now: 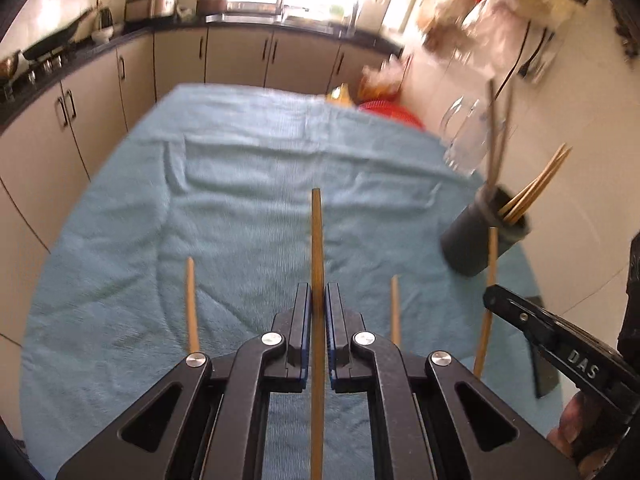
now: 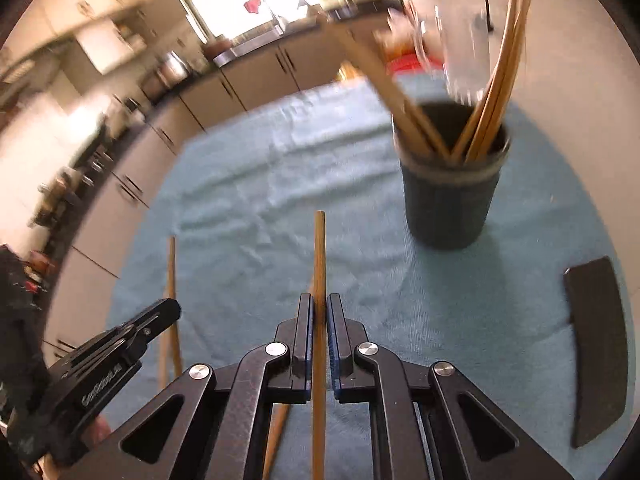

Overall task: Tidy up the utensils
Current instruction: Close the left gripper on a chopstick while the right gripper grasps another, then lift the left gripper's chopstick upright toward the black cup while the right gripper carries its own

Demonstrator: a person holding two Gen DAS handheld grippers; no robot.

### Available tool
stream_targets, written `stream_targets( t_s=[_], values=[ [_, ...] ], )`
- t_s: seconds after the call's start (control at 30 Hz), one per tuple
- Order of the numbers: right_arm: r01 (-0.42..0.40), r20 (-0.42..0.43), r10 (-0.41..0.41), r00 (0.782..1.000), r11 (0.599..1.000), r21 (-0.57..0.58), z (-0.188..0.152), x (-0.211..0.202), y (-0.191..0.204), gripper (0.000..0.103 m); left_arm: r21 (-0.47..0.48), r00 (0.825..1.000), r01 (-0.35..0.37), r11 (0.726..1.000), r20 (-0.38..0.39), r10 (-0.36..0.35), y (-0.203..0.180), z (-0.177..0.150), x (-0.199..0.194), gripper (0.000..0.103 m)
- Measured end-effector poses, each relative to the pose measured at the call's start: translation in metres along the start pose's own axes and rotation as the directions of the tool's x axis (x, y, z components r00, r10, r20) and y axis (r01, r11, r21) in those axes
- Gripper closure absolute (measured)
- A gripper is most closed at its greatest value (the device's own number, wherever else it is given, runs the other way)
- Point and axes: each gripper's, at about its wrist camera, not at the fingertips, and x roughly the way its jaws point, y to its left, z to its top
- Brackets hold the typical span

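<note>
Chopsticks lie scattered on a light blue cloth (image 1: 224,184) that covers the table, with kitchen cabinets (image 1: 168,56) running behind it. Furthest left in the left wrist view, one loose chopstick (image 1: 191,304) rests flat on the cloth. Next to it, the left gripper (image 1: 319,296) has its jaws pressed together on a single wooden chopstick (image 1: 317,240), whose tip sticks out past the pads above the cloth. Just right of that lies another loose stick (image 1: 395,308). Further right, the right gripper (image 2: 319,312) is likewise clamped on its own chopstick (image 2: 319,256), the pads tight against the wood on both sides. Beyond it, toward the right edge of the cloth, stands a dark round holder (image 2: 452,196), upright, with several chopsticks (image 2: 494,92) already leaning inside it. A clear glass (image 1: 466,136), blurred, stands behind the holder. Nearest the right edge, a flat black curved piece (image 2: 598,344) lies on the cloth.
</note>
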Motion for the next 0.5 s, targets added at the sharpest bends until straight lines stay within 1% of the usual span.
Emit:
stream_targets(
  t_s=[0.1, 0.17, 0.27, 0.37, 0.5],
  values=[
    [-0.032, 0.106, 0.036, 0.994, 0.999, -0.035, -0.006, -0.035, 0.005, 0.096, 0.013, 0.998, -0.002, 1.0, 0.062, 0.001, -0.004, 0.002, -0.028, 0.097],
    [-0.056, 0.154, 0.064, 0.986, 0.997, -0.054, -0.011, -0.052, 0.008, 0.096, 0.015, 0.996, 0.003, 1.0, 0.091, -0.005, -0.006, 0.003, -0.042, 0.097],
    [-0.071, 0.228, 0.087, 0.97, 0.995, -0.077, -0.019, -0.075, 0.01, 0.096, 0.023, 0.992, 0.006, 1.0, 0.123, -0.008, -0.011, 0.004, -0.059, 0.097],
    [-0.073, 0.268, 0.095, 0.959, 0.993, -0.089, -0.024, -0.09, 0.013, 0.096, 0.033, 0.989, 0.003, 0.999, 0.148, -0.008, -0.016, 0.003, -0.071, 0.097],
    [-0.072, 0.301, 0.094, 0.949, 0.994, -0.083, -0.019, -0.101, 0.011, 0.096, 0.036, 0.987, 0.001, 0.999, 0.162, -0.007, -0.019, 0.001, -0.079, 0.097]
  ],
)
